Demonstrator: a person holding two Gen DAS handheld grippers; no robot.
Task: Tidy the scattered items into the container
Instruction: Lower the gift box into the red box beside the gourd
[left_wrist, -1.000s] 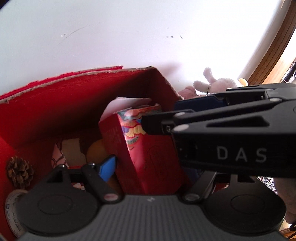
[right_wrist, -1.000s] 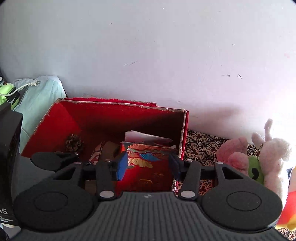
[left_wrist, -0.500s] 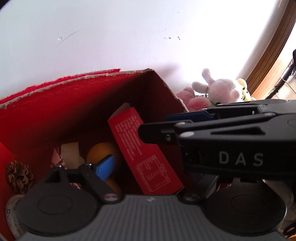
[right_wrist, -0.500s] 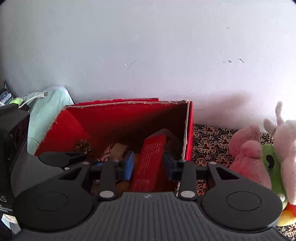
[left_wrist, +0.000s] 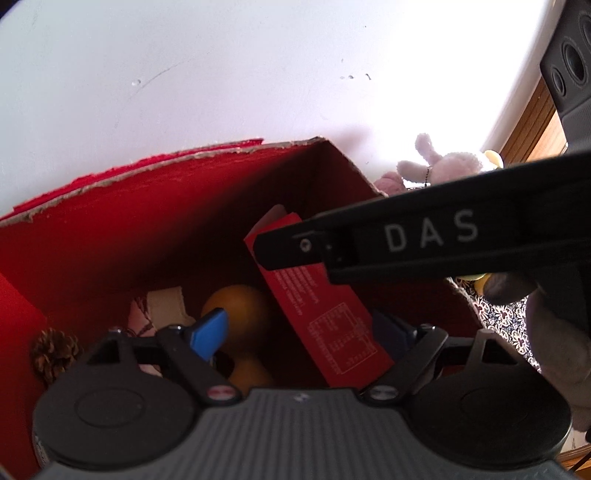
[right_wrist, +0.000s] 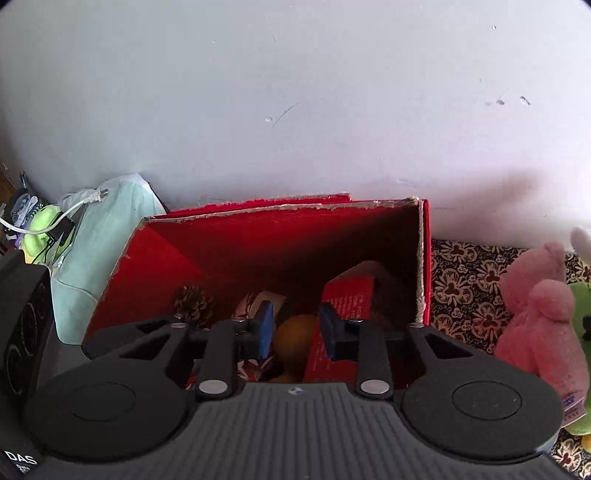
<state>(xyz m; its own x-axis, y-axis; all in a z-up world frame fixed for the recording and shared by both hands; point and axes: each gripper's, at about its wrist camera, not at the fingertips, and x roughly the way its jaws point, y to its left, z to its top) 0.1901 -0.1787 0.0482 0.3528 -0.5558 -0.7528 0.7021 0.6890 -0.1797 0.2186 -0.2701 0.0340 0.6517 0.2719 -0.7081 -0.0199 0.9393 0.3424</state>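
Hovering grippers over red box

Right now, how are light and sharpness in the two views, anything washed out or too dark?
Left wrist view: window glare blows out the upper right around the white plush rabbit; the red cardboard box floor sits in shadow. Right wrist view: even light, sharp, edges bowed by the fisheye.
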